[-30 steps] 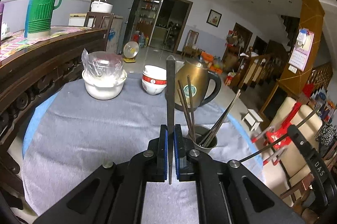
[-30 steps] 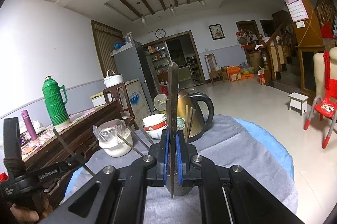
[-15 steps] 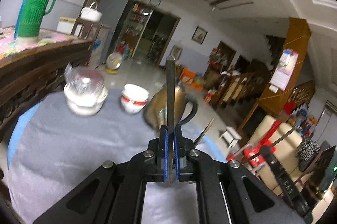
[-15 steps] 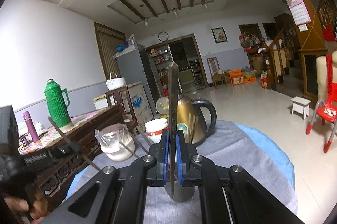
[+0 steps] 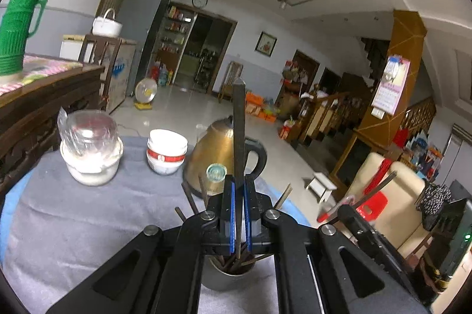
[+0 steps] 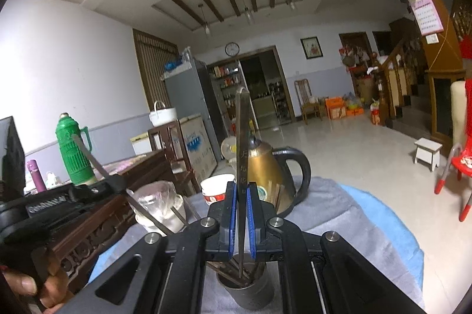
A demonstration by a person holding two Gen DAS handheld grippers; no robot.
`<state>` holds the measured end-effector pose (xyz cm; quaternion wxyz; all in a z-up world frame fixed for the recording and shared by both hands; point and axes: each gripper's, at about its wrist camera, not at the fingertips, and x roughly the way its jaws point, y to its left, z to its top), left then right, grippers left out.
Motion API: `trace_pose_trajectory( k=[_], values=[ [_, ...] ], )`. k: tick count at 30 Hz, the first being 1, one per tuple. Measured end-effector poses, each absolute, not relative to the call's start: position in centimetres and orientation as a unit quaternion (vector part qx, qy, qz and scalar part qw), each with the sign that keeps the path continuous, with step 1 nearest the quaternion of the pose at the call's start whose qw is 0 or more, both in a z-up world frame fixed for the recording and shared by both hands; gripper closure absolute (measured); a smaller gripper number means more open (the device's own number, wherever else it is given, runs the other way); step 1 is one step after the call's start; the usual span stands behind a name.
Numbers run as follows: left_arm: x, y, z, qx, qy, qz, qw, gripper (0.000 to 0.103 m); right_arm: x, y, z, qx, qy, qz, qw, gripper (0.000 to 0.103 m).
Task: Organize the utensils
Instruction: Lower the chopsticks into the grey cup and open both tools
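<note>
My left gripper (image 5: pixel 239 213) is shut on a dark chopstick (image 5: pixel 239 134) that stands upright, its lower end over the mouth of a metal cup (image 5: pixel 227 280). The cup holds several chopsticks. My right gripper (image 6: pixel 242 216) is shut on another dark chopstick (image 6: pixel 242 149) with characters on it, its lower tip at the mouth of the same cup (image 6: pixel 249 294). Each gripper appears in the other's view: the right gripper (image 5: pixel 339 212) with its slanted chopstick (image 5: pixel 380 187), and the left gripper (image 6: pixel 118 181) with its chopstick (image 6: pixel 88 156).
A gold kettle (image 5: pixel 212 160) stands just behind the cup, with stacked white bowls (image 5: pixel 166 154) and a plastic-wrapped jar in a bowl (image 5: pixel 90 149) to its left. All sit on a grey cloth (image 5: pixel 73 219). A wooden sideboard (image 6: pixel 118 213) with a green thermos (image 6: pixel 73 151) stands on the left. A hand (image 6: pixel 29 287) holds the left gripper.
Both grippers have moved in over the cup with their chopsticks. In the left wrist view the cup has gone from right of the fingers to directly beneath them. The left gripper has risen.
</note>
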<state>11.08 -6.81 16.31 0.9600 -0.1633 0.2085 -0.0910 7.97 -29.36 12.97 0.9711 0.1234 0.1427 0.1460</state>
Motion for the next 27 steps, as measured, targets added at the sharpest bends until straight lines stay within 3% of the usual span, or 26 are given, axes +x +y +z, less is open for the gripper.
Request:
trace_pose_trajectory(
  k=[25, 27],
  values=[
    [18.1, -10.6, 10.3, -0.120, 0.320, -0.095, 0.935, 0.097, 12.8, -27.1, 8.2, 0.087, 0.240, 0.159, 0.954, 0.094],
    [17.9, -10.6, 10.5, -0.114, 0.324, -0.097, 0.934, 0.092, 13.0, -27.1, 8.0, 0.084, 0.256, 0.151, 0.951, 0.094]
  ],
)
